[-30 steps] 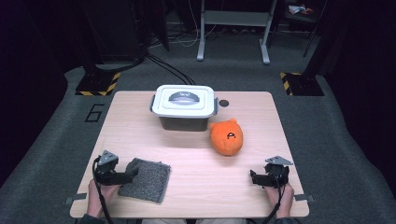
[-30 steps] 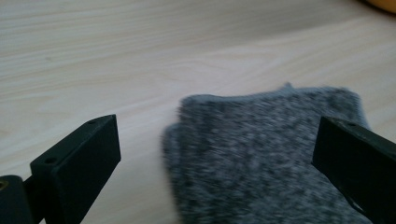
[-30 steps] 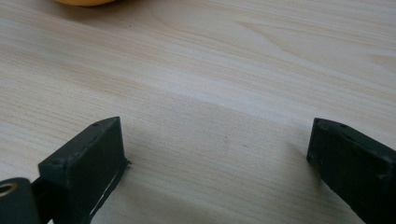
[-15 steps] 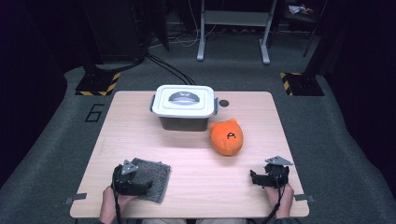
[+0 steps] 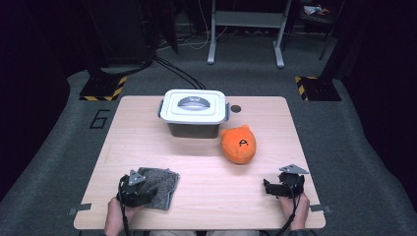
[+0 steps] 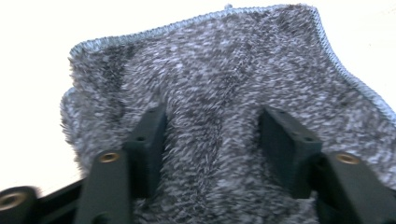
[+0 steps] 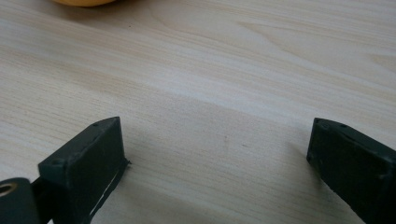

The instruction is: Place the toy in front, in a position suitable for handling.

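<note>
- Bench point(image 5: 147, 132): pale wood-grain top that carries every item listed here; the person's forearms come in at its near edge.
- Lidded storage box point(image 5: 194, 112): white lid with a grey handle and side latches over a dark body, at the far middle of the bench, well apart from both grippers.
- Orange plush toy point(image 5: 239, 144): rounded, with two small ears and a dark mark on its front; just right of the box and nearer the person.
- Grey cloth point(image 5: 160, 183): shaggy, mottled grey-and-white pile with a pale stitched hem, lying at the near left of the bench. In the left gripper view the pile is bunched into a ridge between the fingers, and one far corner has lifted and curls.
- Left gripper point(image 6: 212, 140): set down on the near part of the cloth. Its fingers point(image 6: 149, 135) have just been closing, with a fold of cloth between them; both press into the pile, so they look clamped on the gathered ridge.
- Right gripper point(image 7: 217, 154): resting at the near right, fingers wide apart over bare wood, holding nothing.
- Risk, judged: the hold may catch only loose pile, not the full fold, so the cloth could slip out when lifted.
- Risk, judged: fingertips pressed hard to the bench could drag the cloth, not raise it.
</note>
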A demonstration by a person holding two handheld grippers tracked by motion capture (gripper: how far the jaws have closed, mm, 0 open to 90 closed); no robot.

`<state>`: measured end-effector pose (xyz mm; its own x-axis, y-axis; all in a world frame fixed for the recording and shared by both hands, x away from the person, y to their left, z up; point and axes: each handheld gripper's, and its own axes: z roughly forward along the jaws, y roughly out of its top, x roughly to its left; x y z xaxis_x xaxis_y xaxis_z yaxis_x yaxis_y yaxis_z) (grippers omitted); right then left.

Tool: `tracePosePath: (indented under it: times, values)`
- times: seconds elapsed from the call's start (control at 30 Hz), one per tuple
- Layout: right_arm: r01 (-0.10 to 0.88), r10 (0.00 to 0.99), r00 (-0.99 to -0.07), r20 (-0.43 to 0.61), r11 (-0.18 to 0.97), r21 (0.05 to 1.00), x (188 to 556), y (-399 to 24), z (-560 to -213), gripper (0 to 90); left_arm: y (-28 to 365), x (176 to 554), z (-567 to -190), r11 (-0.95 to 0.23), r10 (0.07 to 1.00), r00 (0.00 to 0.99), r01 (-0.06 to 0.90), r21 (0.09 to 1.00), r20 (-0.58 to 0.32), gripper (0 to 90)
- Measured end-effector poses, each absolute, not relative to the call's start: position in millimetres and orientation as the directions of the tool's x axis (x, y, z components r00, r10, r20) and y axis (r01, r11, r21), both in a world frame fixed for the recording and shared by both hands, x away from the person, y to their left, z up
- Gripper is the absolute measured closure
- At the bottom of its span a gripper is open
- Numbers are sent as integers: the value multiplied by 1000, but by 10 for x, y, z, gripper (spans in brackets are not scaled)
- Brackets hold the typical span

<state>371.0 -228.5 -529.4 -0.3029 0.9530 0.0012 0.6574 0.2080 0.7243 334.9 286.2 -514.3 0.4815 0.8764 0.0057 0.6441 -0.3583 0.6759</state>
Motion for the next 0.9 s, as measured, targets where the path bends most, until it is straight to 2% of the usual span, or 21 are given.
tracePosePath:
  times: [0.17, 0.27, 0.5, 0.9]
  values:
    - [657, 953, -302, 2, 207, 724, 3710, -2285, -5294, 32, 2856, 3337, -5135, -371, 870, 492, 633, 679, 16, 675]
    - [657, 953, -303, 2, 208, 724, 3710, -2286, -5294, 32, 2855, 3328, -5133, -383, 863, 505, 624, 681, 23, 729]
    - [657, 953, -303, 2, 207, 725, 3710, -2285, -5294, 32, 2872, 3321, -5130, -377, 854, 521, 601, 705, 13, 772]
    - [658, 953, -303, 2, 207, 724, 3711, -2285, -5294, 32, 2695, 3355, -4974, -397, 807, 590, 543, 740, 0, 774]
